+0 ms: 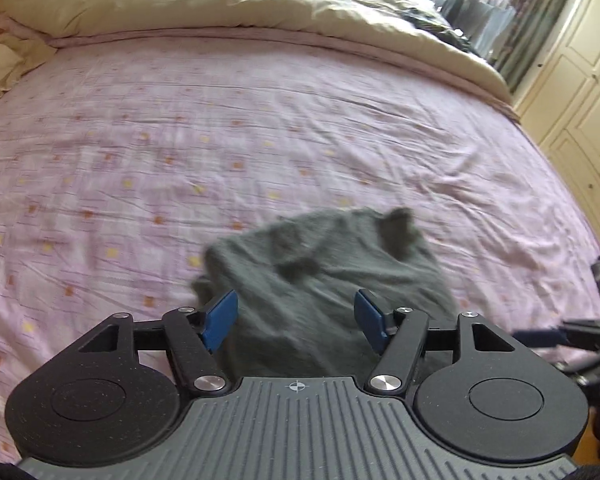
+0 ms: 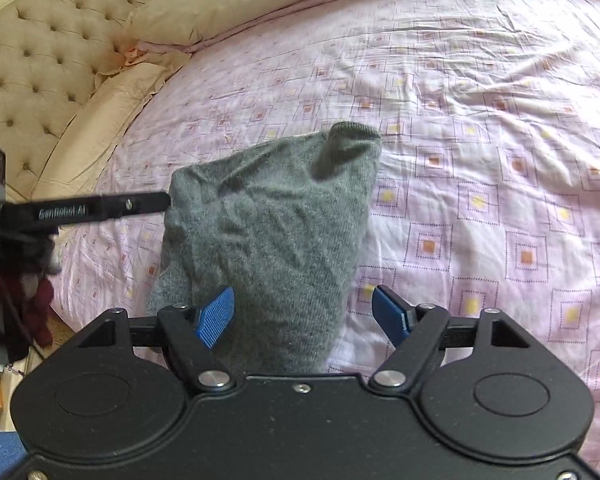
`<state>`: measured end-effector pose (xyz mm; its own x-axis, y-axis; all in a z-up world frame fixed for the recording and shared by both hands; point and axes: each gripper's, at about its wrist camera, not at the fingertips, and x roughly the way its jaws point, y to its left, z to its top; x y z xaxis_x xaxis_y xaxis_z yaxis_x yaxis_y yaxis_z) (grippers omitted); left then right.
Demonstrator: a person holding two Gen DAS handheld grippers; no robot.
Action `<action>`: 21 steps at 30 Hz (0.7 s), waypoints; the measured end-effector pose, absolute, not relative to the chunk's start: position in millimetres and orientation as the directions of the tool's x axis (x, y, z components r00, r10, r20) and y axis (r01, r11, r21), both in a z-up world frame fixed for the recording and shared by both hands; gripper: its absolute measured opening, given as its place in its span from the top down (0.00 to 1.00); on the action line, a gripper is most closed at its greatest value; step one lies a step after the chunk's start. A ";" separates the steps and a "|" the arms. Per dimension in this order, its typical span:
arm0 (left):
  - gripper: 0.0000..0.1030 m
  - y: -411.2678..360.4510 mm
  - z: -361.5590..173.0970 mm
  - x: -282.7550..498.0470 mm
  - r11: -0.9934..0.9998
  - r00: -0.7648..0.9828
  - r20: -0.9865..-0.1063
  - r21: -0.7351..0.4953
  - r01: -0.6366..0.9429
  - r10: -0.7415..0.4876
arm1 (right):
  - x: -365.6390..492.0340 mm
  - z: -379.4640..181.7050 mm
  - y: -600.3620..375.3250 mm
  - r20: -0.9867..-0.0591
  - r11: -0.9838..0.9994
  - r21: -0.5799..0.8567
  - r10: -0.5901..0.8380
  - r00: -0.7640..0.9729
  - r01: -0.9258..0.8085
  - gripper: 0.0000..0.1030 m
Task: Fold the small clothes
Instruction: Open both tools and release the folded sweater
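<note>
Grey knit garment lies bunched on the pink bedsheet just ahead of the left gripper, whose blue pads stand wide apart, gripping nothing; bare sheet spreads beyond to a beige duvet. From the right wrist, the right gripper also gapes wide, the garment between and ahead of its fingers, open sheet rightward.

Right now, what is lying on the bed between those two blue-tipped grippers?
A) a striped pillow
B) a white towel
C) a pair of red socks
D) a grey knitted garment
D: a grey knitted garment lies rumpled on the pink patterned bedsheet, and both the left gripper and the right gripper stand open over its near edge, gripping nothing.
</note>
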<state>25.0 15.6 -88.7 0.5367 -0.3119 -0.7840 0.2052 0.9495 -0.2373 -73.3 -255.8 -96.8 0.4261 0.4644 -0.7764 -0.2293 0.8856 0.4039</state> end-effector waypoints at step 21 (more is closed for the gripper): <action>0.13 40.1 -177.9 5.9 0.960 0.371 -0.896 -0.277 -0.038 -0.243 | -39.2 -122.5 -188.3 -0.786 0.769 0.373 0.559 0.264 -0.519 0.10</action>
<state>5.9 40.1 -177.9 0.3711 -0.2434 -0.8961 -0.0385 0.9602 -0.2767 -39.2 -188.3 -122.5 0.2640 0.5590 -0.7860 -0.5194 0.7691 0.3725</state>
